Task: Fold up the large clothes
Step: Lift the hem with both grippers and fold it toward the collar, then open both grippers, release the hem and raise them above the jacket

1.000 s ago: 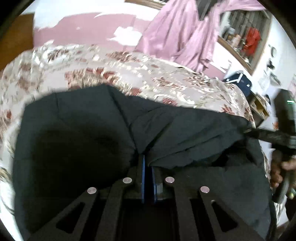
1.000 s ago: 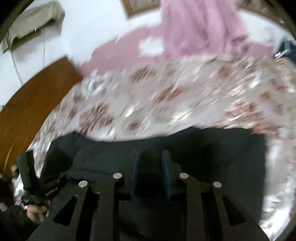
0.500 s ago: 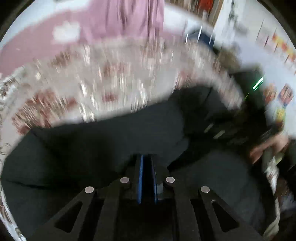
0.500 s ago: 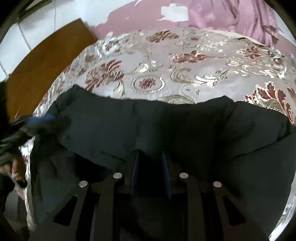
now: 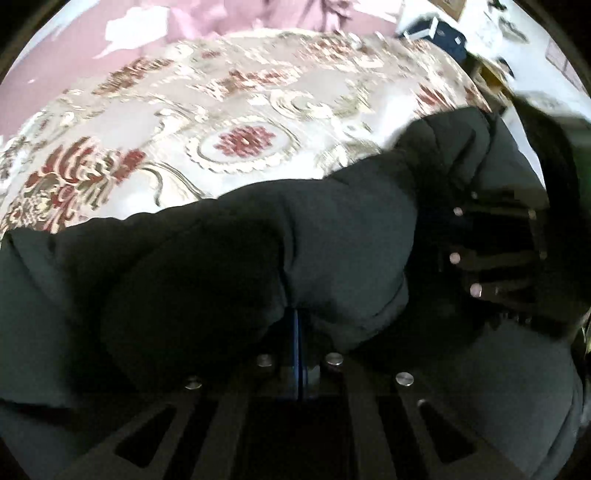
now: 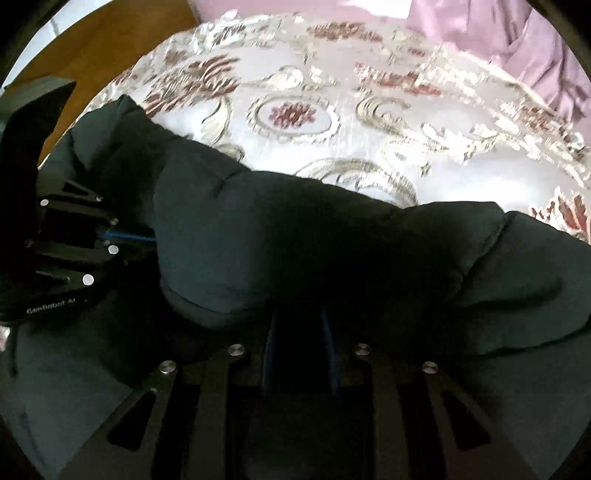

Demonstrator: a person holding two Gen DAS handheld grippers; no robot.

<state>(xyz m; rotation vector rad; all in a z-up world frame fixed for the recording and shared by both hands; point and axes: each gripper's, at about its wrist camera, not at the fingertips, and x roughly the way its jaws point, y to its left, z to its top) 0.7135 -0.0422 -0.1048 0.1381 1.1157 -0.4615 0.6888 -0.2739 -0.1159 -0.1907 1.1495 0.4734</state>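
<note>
The left tool (image 5: 299,325) has its blue-edged fingers pressed together on a thick fold of a dark padded garment (image 5: 207,266), which bulges up around the fingertips. The garment lies bunched in a long roll across the near edge of a bed, on a pale bedspread (image 5: 240,122) patterned with red and gold flowers. In the right wrist view the left tool (image 6: 125,236) appears at the far left, lying sideways against the end of the roll, with dark fabric around its tips.

The right tool (image 6: 299,317) holds its fingers a little apart, with a wad of the same garment (image 6: 314,236) filling the gap — it is pinching that cloth. From the left wrist view, the right tool (image 5: 443,236) sits at the right end of the roll, partly blurred.

Behind the bed, pink fabric (image 6: 517,33) hangs at the upper right.
</note>
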